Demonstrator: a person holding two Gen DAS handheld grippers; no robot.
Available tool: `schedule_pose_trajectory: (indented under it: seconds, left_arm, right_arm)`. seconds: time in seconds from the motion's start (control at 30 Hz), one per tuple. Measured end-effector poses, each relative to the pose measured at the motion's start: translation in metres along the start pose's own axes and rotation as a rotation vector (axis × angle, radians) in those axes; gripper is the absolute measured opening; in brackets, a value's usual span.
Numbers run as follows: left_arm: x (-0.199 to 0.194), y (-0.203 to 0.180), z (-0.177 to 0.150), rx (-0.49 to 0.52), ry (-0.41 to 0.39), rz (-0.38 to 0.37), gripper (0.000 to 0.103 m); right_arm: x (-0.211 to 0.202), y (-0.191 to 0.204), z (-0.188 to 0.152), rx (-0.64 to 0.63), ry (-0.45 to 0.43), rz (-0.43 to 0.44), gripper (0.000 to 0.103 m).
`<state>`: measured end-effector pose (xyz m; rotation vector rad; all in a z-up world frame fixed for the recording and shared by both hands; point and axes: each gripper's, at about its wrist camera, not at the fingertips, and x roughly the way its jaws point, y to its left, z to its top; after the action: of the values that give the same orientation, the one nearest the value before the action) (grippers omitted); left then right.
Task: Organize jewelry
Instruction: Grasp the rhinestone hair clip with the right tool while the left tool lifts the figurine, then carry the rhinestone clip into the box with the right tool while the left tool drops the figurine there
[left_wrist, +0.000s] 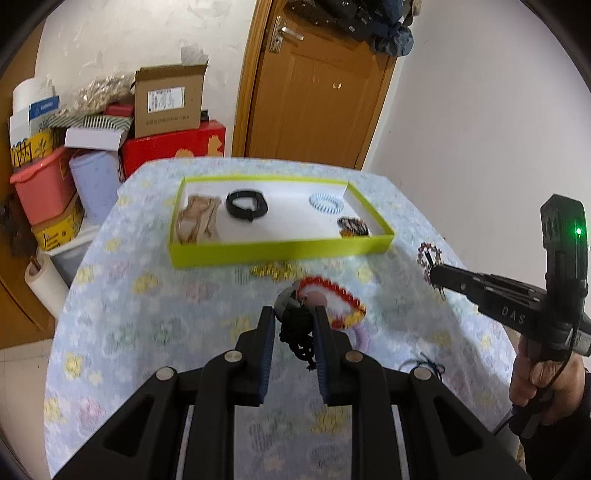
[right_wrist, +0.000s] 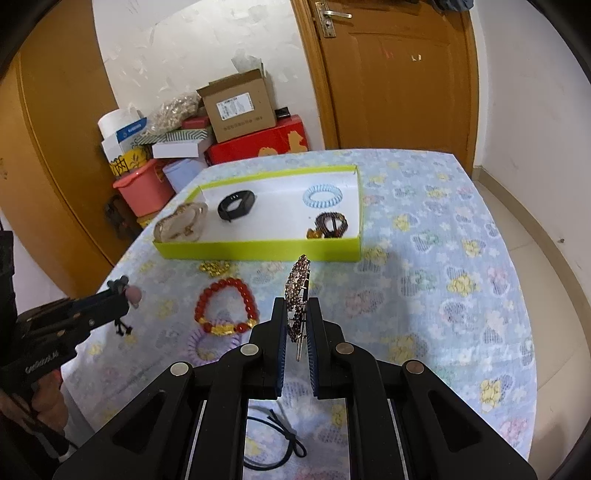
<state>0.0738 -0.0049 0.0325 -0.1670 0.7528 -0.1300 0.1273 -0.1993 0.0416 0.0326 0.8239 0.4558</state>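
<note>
My left gripper (left_wrist: 293, 314) is shut on a black cord charm (left_wrist: 295, 332) with a pink and grey bead, held above the flowered tablecloth. From the right wrist view the same charm (right_wrist: 133, 293) sticks out past the left gripper (right_wrist: 122, 295). My right gripper (right_wrist: 297, 306) is shut on a rhinestone hair clip (right_wrist: 297, 288), held edge-on in the air. Behind both stands a green-rimmed tray (right_wrist: 258, 249) holding a black band (right_wrist: 236, 205), a blue coil tie (right_wrist: 322, 195), a beige piece (right_wrist: 181, 223) and a brown clip (right_wrist: 330, 223).
On the cloth lie a red bead bracelet (right_wrist: 225, 306), a gold piece (right_wrist: 214, 266), a purple coil tie (right_wrist: 210, 343) and a dark cord tie (right_wrist: 273, 443). Boxes and tubs (right_wrist: 236, 107) are stacked beyond the table's far left; a wooden door (right_wrist: 399, 74) is behind.
</note>
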Motion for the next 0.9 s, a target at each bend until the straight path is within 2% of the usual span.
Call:
schedule_pose_trajectory:
  seconds: [0.27, 0.5, 0.7, 0.9]
  left_arm:
    - [0.024, 0.003, 0.035, 0.022, -0.018, 0.017, 0.021]
    - [0.056, 0.009, 0.066, 0.043, -0.015, 0.05, 0.021]
    - [0.09, 0.021, 0.084, 0.033, 0.014, 0.079, 0.021]
    - [0.12, 0.032, 0.087, 0.02, 0.064, 0.115, 0.021]
  right_arm:
    - [0.008, -0.002, 0.023, -0.033, -0.02, 0.011, 0.01]
    - [0.034, -0.008, 0.047, -0.042, -0.011, 0.023, 0.01]
    - [0.063, -0.013, 0.066, -0.052, 0.008, 0.026, 0.01]
    - [0.091, -0.022, 0.08, -0.051, 0.039, 0.025, 0.01]
